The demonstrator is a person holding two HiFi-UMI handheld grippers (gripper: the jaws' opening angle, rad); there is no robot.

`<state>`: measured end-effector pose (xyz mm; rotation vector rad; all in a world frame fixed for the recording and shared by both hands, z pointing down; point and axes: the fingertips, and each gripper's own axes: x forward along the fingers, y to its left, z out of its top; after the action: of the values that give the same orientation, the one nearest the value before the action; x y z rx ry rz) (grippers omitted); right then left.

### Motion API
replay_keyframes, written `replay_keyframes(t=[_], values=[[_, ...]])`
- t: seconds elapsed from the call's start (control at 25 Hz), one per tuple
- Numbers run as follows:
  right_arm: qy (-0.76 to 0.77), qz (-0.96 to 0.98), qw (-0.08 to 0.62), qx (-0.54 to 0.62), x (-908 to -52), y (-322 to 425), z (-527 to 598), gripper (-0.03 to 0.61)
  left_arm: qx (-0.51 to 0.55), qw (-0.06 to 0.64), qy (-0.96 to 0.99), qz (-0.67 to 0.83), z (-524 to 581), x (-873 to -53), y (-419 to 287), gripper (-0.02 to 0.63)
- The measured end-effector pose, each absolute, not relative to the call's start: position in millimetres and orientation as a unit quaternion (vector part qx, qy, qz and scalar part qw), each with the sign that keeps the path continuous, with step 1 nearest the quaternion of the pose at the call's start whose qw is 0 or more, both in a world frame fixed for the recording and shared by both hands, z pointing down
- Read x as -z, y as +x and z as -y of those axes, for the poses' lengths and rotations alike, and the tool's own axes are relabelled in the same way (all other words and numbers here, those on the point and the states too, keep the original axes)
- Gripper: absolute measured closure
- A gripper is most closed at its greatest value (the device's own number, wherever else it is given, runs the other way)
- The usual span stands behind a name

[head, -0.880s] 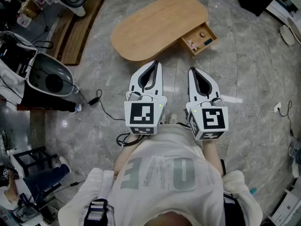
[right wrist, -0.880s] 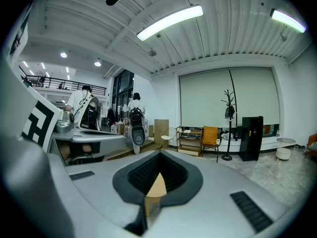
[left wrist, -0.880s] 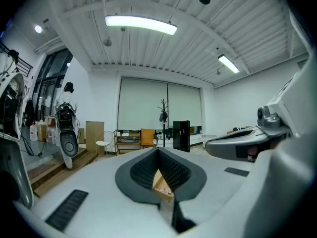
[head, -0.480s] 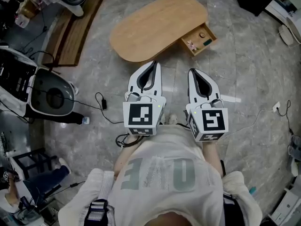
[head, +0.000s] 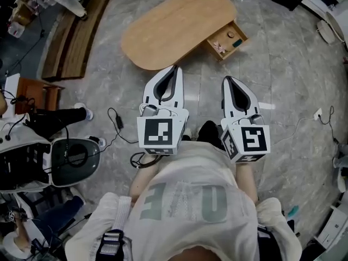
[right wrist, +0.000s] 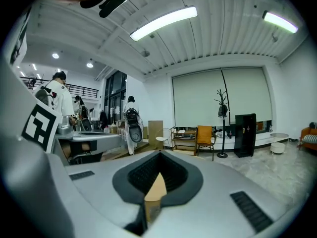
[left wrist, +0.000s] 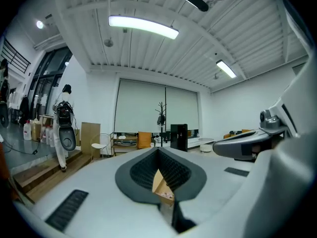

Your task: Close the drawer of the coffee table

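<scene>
Drawer (head: 223, 38) of light wood open on oval wooden counter (head: 174, 26), top centre | left tongs (head: 174, 67) clenched, empty | right tongs (head: 225, 79) clenched, empty

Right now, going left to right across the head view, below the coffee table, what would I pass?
Grey round machine → black floor cable → left gripper → right gripper → white plug on its cord.

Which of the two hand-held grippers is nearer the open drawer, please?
The right hand-held gripper: it points almost straight at the drawer, whereas the left hand-held gripper faces the table's near edge.
</scene>
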<state>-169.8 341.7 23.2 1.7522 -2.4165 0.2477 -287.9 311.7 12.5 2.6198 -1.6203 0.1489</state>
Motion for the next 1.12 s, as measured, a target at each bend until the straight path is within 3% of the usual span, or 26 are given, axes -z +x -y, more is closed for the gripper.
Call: replay_keyframes(t=[0.24, 0.72, 1.12], values=[[0.603, 0.790, 0.081, -0.077, -39, -144, -355, 0.574, -0.051, 0.029, 0.857, 0.512, -311, -30, -272, 0.606], [0.602, 0.793, 0.072, -0.060, -34, -127, -265, 0.574, -0.050, 0.021, 0.859, 0.509, -235, -25, -251, 0.606], [0.568, 0.817, 0.090, -0.046, -32, -33, -127, 0.574, -0.055, 0.023, 0.842, 0.537, -108, -24, -152, 0.606]])
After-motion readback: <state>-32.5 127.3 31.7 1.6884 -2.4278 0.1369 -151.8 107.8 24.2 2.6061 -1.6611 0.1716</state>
